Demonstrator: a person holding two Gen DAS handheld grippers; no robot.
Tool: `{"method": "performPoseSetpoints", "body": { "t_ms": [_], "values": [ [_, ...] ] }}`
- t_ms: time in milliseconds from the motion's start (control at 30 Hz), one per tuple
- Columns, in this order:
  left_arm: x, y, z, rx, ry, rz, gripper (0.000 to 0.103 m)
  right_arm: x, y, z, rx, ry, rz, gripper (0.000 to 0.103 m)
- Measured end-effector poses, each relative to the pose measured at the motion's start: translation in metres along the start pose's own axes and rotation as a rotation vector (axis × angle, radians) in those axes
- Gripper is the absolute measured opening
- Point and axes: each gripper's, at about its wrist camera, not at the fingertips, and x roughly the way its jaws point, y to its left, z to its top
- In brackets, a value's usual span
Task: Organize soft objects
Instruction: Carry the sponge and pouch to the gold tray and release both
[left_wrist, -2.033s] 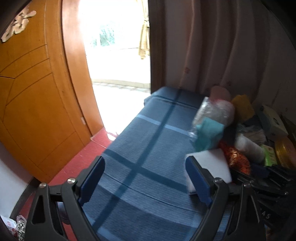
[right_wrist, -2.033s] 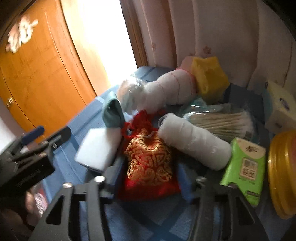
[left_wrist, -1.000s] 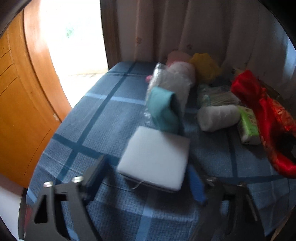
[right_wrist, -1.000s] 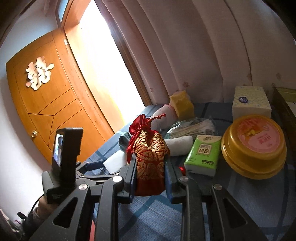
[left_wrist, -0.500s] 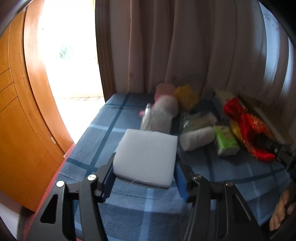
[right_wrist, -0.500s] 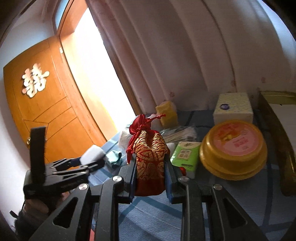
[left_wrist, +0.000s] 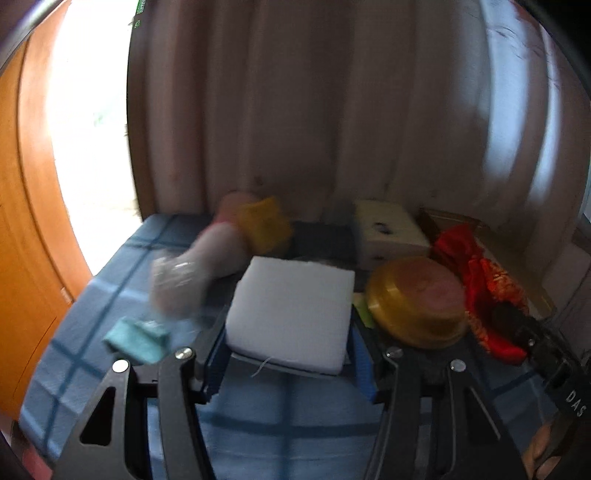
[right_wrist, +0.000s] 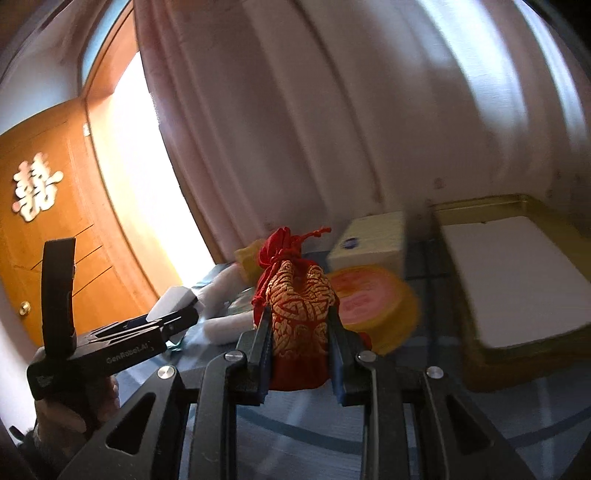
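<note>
My left gripper (left_wrist: 290, 354) is shut on a white foam sponge (left_wrist: 291, 312), lifted above the blue checked cloth (left_wrist: 85, 332). In the right wrist view the same sponge (right_wrist: 171, 301) shows at the left, pinched by that gripper (right_wrist: 184, 314). My right gripper (right_wrist: 300, 354) is shut on a red and gold drawstring pouch (right_wrist: 300, 306), held upright above the cloth. That pouch (left_wrist: 487, 288) also appears at the right of the left wrist view. A gold tray with a white liner (right_wrist: 517, 280) lies at the right. On the cloth remain a teal cloth (left_wrist: 136, 338), a bagged white roll (left_wrist: 192, 269) and a yellow sponge (left_wrist: 264, 225).
A round yellow tin (right_wrist: 373, 302) and a cream tissue box (right_wrist: 369, 242) stand between the pouch and the tray. A pale curtain (right_wrist: 332, 110) hangs behind everything. A wooden door (right_wrist: 40, 236) and a bright doorway are at the left. A hand (right_wrist: 70, 413) holds the left gripper.
Both grippers have swung to the right with their loads. The sponge has risen off the cloth. The gold tray has come into the right wrist view.
</note>
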Motion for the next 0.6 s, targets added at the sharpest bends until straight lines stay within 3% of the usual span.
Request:
{"method": "performPoseSetpoints", "body": {
  "t_ms": [433,600],
  "values": [
    [0.009,-0.096,0.008,0.099,-0.033,-0.174,0.056,-0.05,-0.062,0.004,0.05,-0.076,-0.203,0.028],
    [0.01,-0.131,0.017,0.137,-0.056,-0.207,0.056,-0.065,-0.085,0.01,0.052,-0.11,-0.293,0.028]
  ]
}}
